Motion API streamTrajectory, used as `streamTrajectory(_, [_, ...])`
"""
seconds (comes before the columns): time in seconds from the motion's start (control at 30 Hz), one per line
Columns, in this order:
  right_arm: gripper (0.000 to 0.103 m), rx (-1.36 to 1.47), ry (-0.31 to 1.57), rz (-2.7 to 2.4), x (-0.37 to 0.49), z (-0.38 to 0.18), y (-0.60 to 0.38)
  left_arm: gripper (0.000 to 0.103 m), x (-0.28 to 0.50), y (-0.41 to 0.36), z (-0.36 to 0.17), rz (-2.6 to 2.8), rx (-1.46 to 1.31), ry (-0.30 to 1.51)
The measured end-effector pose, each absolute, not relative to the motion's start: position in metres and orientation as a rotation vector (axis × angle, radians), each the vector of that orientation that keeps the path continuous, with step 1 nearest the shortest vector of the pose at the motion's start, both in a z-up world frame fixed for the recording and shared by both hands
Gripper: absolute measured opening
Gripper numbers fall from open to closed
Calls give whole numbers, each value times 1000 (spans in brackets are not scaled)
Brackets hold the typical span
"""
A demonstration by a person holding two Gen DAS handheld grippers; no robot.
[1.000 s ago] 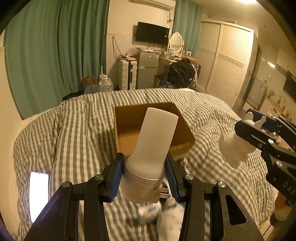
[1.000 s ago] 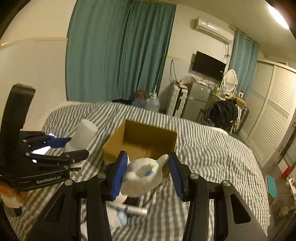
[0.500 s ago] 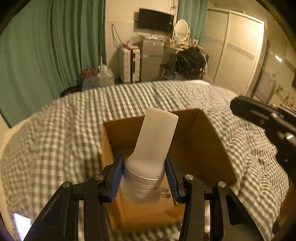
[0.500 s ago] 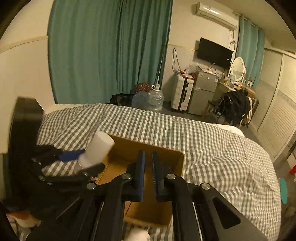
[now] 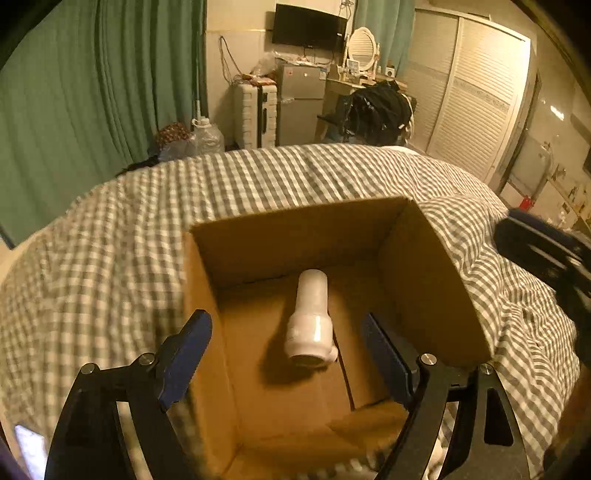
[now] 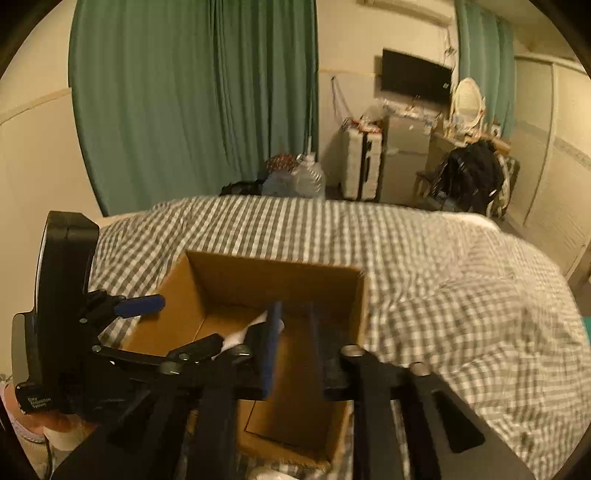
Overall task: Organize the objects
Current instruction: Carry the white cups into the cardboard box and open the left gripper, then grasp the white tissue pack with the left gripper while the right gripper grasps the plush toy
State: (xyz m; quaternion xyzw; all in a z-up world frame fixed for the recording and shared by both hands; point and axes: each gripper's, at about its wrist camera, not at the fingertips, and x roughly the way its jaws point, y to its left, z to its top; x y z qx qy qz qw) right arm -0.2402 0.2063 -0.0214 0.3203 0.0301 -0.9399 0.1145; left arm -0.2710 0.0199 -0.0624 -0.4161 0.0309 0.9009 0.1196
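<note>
white bottle (image 5: 310,317) lying in cardboard box (image 5: 424,273), L gripper (image 5: 284,350) opening

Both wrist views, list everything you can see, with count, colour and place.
white plastic bottle: one, lying in the box
brown cardboard box: one, open, on the bed
grey-and-white checked bedcover: one, under the box
green curtains: left wall
black television: one, far wall
white suitcase: one, beside the grey cabinet
left gripper: jaws opening, above the box
right gripper: jaws opening, nothing between them
</note>
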Motion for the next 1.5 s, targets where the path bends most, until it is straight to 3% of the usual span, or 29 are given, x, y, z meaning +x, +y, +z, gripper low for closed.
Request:
streamTrajectory(0.03, [43, 920, 90, -2765, -233, -15, 208, 87, -265, 18, -53, 2652, -1202, 101])
streamTrajectory(0.1, [47, 872, 107, -2785, -209, 6, 211, 88, -246, 11, -30, 2694, -1161, 128])
streamTrajectory(0.17, [59, 837, 131, -2802, -195, 22, 215, 94, -228, 5, -11, 2730, -1118, 142])
streamTrajectory(0.37, [79, 679, 151, -2850, -129, 87, 217, 95, -168, -10, 42, 2827, -999, 179])
streamTrajectory(0.53, [82, 607, 169, -2794, -82, 124, 208, 98, -120, -20, 68, 2878, -916, 173])
streamTrajectory(0.73, [83, 596, 216, -2745, -43, 131, 195, 101, -83, -33, 73, 2890, -887, 145])
streamTrajectory(0.93, [83, 685, 249, -2705, -28, 95, 186, 101, -67, -43, 42, 2932, -913, 149])
streamTrajectory(1.33, [83, 1074, 205, -2656, -79, -45, 201, 101, -69, -31, -97, 2828, -1261, 116])
streamTrajectory(1.5, [83, 1184, 242, -2664, -101, -89, 207, 101, -63, -8, -132, 2733, -1330, 230])
